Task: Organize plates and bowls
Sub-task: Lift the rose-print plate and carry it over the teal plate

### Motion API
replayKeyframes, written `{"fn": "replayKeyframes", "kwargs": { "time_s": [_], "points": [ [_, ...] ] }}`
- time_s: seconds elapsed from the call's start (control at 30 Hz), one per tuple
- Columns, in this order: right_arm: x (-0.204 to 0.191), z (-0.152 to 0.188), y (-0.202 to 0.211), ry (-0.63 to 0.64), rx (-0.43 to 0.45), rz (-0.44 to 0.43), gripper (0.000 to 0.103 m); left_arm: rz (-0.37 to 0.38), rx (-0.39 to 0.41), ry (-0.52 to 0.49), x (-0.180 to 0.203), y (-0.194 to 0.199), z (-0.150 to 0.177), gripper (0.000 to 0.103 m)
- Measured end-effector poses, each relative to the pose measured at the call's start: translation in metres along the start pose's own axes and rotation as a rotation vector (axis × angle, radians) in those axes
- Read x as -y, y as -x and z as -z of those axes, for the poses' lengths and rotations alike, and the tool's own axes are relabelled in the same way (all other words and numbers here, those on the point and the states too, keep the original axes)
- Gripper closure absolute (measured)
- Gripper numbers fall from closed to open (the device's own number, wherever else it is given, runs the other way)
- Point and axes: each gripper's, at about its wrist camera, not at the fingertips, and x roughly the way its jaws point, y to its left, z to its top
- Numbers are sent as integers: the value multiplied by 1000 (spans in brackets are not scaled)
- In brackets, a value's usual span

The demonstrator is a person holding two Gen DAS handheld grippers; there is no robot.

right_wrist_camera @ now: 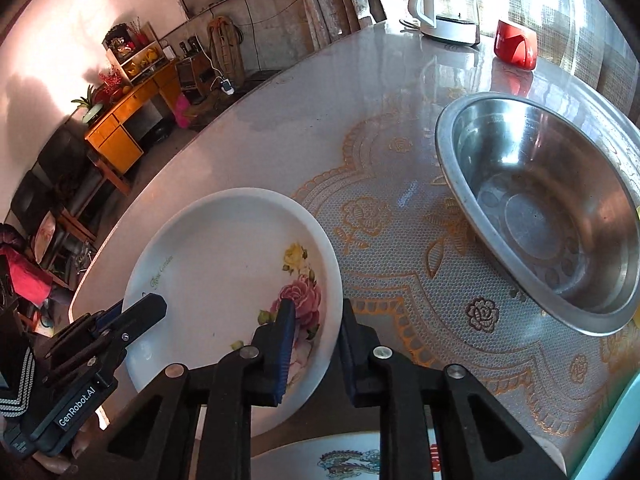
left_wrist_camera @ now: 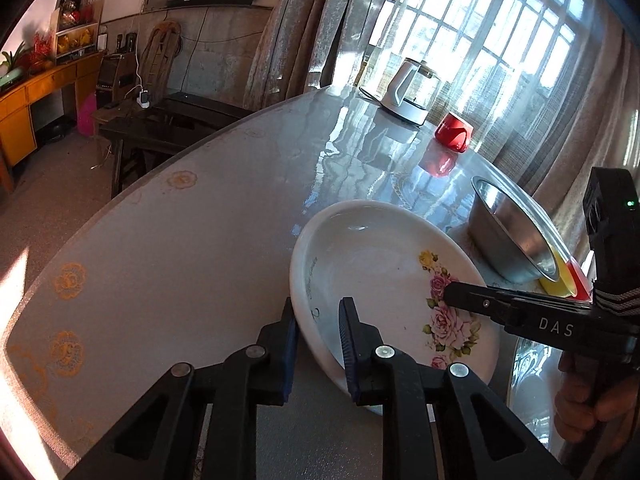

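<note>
A white deep plate (left_wrist_camera: 376, 276) (right_wrist_camera: 224, 264) printed with pink and yellow roses sits near the table's edge. My left gripper (left_wrist_camera: 319, 326) straddles its near-left rim, one pad outside and one inside, pressing on the wall. The right gripper (right_wrist_camera: 316, 326) clamps the opposite rim beside the roses. Each gripper shows in the other's view: the right one (left_wrist_camera: 454, 294) at the plate's right, the left one (right_wrist_camera: 150, 308) at its left. A steel bowl (left_wrist_camera: 516, 236) (right_wrist_camera: 552, 208) stands right of the plate, stacked on a yellow bowl (left_wrist_camera: 558, 282).
A glossy table (left_wrist_camera: 180, 260) with a lace-pattern cover (right_wrist_camera: 400, 280) carries a white kettle (left_wrist_camera: 412, 92) (right_wrist_camera: 444, 8) and a red cup (left_wrist_camera: 454, 132) (right_wrist_camera: 516, 46) at the far side by the window. A second patterned plate (right_wrist_camera: 340, 460) lies under my right gripper. A hand (left_wrist_camera: 592, 400) holds the right gripper.
</note>
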Motion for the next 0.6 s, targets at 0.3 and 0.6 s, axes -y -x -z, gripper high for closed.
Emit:
{"fn": "replayKeyframes", "kwargs": {
  "time_s": [0.3,0.6],
  "points": [
    [12,5,18,-63,60,-110,81,31,29,30,-3,12,-3,83],
    [30,20,59,-124,154,-171,81,70,77,-27,26,41,-9,83]
  ]
}}
